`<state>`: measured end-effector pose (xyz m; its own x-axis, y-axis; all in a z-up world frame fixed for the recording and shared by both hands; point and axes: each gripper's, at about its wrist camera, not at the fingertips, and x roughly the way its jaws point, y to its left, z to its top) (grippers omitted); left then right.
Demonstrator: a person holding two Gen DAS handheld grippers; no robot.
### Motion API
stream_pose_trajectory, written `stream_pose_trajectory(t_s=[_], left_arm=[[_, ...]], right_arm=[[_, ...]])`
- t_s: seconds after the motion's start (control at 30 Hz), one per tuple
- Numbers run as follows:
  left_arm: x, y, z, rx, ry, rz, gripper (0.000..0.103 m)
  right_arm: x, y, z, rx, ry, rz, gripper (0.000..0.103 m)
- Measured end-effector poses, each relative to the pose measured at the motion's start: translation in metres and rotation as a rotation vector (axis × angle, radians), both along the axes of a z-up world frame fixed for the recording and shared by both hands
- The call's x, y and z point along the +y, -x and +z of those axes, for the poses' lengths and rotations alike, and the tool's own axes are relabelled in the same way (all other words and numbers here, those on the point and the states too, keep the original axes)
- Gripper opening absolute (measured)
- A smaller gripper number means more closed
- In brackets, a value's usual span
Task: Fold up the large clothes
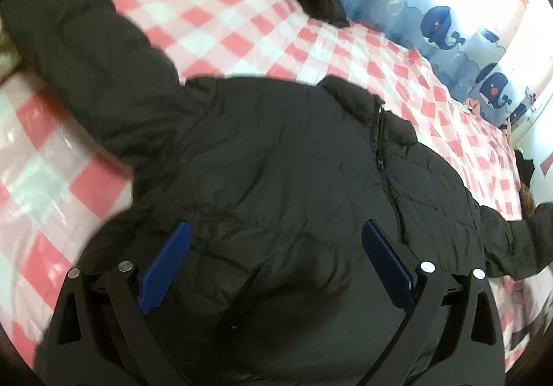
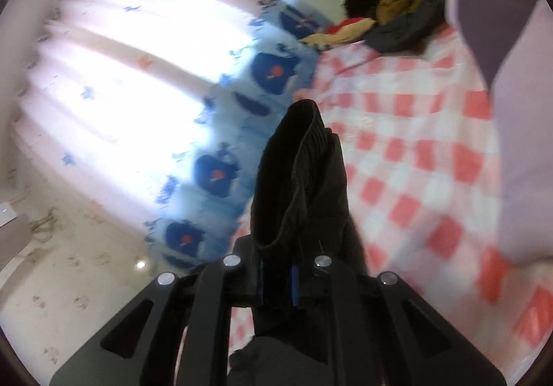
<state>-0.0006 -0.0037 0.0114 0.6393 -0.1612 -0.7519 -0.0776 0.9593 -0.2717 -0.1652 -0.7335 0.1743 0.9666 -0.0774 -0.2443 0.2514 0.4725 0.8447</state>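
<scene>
Left claw (image 1: 274, 230) wide over jacket (image 1: 269, 157); right claw (image 2: 276, 277) pinching cuff (image 2: 300, 171).

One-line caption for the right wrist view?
Right gripper shut on a black cuff of the coat, lifted above the pink checked bedspread.

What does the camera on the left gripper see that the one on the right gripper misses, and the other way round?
Only the left view shows the whole black padded jacket spread on the bed, with the left gripper open above it. Only the right view shows the right gripper with jaws shut on a ribbed black cuff, plus a heap of clothes at the far end. Both show the pink checked sheet and the whale curtain.
</scene>
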Motion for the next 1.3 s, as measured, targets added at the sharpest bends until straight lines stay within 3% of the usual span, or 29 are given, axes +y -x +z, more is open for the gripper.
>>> stream_pose_trajectory(t_s=[0.27, 0.5, 0.77, 1.07, 1.3], left_arm=[[0.006, 0.019, 0.029, -0.108, -0.128, 0.000, 0.095], [0.022, 0.029, 0.041, -0.134, -0.147, 0.021, 0.095], [0.031, 0.035, 0.046, -0.143, -0.156, 0.026, 0.095], [0.029, 0.040, 0.052, -0.164, -0.198, 0.019, 0.095], [0.035, 0.038, 0.049, -0.140, -0.218, 0.012, 0.095]], right_arm=[[0.096, -0.064, 0.045, -0.060, 0.098, 0.182, 0.012], [0.202, -0.115, 0.069, -0.093, 0.172, 0.359, 0.012], [0.294, -0.161, 0.071, -0.119, 0.173, 0.508, 0.012], [0.381, -0.202, 0.057, -0.114, 0.158, 0.640, 0.012], [0.448, -0.232, 0.003, -0.037, 0.126, 0.726, 0.012]])
